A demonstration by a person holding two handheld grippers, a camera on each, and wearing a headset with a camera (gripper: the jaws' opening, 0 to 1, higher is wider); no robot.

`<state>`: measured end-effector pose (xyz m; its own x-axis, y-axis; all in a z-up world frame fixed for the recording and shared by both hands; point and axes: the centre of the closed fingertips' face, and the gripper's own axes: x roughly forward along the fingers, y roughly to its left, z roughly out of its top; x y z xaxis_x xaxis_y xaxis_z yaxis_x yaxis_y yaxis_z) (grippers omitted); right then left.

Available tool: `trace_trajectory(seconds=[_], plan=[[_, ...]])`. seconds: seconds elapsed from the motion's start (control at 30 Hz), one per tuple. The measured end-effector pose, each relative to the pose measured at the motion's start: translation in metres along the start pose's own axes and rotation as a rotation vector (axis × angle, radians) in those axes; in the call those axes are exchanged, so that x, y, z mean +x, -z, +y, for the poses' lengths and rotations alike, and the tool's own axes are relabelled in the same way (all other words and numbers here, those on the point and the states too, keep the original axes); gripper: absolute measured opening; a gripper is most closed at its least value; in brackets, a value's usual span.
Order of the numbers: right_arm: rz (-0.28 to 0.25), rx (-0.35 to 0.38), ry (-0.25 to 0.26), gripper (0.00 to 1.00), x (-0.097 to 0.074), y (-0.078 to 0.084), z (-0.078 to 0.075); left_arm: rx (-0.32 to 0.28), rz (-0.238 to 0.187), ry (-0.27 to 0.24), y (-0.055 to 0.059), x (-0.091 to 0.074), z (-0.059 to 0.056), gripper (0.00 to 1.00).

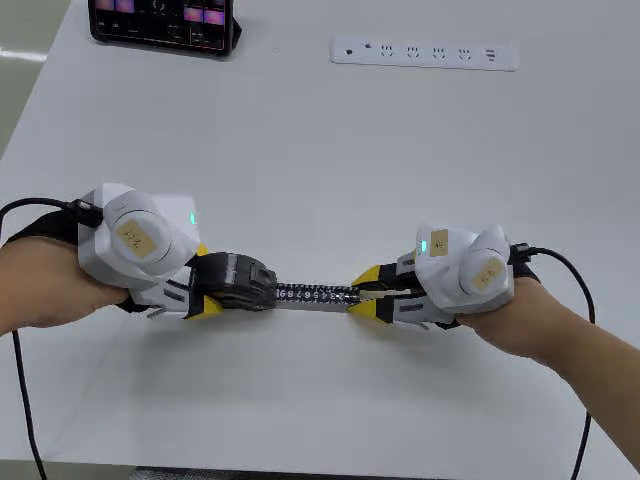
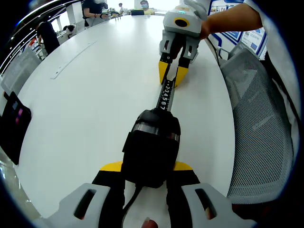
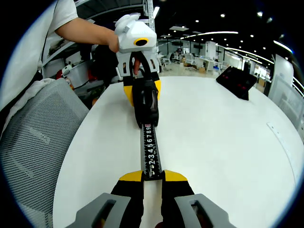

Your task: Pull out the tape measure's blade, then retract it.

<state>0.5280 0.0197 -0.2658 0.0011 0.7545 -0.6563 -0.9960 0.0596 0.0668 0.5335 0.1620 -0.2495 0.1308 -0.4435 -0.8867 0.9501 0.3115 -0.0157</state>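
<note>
The black tape measure case rests low over the white table near its front edge, with my left gripper shut around it; the case sits between its yellow-tipped jaws. A short stretch of dark blade with white numbers runs from the case to the right. My right gripper is shut on the blade's end. In the right gripper view the blade leads up to the case and the left gripper.
A white power strip lies at the back right of the table. A dark tablet with a lit screen stands at the back left. Cables trail from both grippers. A mesh chair stands beside the table.
</note>
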Motion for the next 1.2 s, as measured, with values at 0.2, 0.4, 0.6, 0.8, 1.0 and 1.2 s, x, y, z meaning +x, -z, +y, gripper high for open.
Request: trace_trajectory(seconds=[0.2, 0.4, 0.6, 0.8, 1.0, 1.2], plan=[[0.005, 0.002, 0.005, 0.09, -0.004, 0.004, -0.001, 0.000, 0.004, -0.002, 0.000, 0.000, 0.000, 0.28], [0.010, 0.004, 0.010, 0.09, -0.008, 0.007, -0.001, 0.001, 0.004, -0.002, 0.000, 0.000, 0.000, 0.28], [0.014, 0.005, 0.013, 0.09, -0.011, 0.010, -0.001, -0.001, 0.002, -0.002, 0.000, 0.000, 0.000, 0.28], [0.019, 0.008, 0.018, 0.09, -0.015, 0.013, -0.002, -0.001, 0.002, -0.002, 0.000, 0.001, 0.000, 0.29], [0.027, 0.010, 0.024, 0.09, -0.020, 0.017, -0.003, -0.003, 0.001, -0.003, 0.000, 0.001, 0.000, 0.29], [0.034, 0.011, 0.030, 0.09, -0.025, 0.021, -0.003, -0.004, 0.000, -0.004, 0.000, 0.000, 0.000, 0.29]])
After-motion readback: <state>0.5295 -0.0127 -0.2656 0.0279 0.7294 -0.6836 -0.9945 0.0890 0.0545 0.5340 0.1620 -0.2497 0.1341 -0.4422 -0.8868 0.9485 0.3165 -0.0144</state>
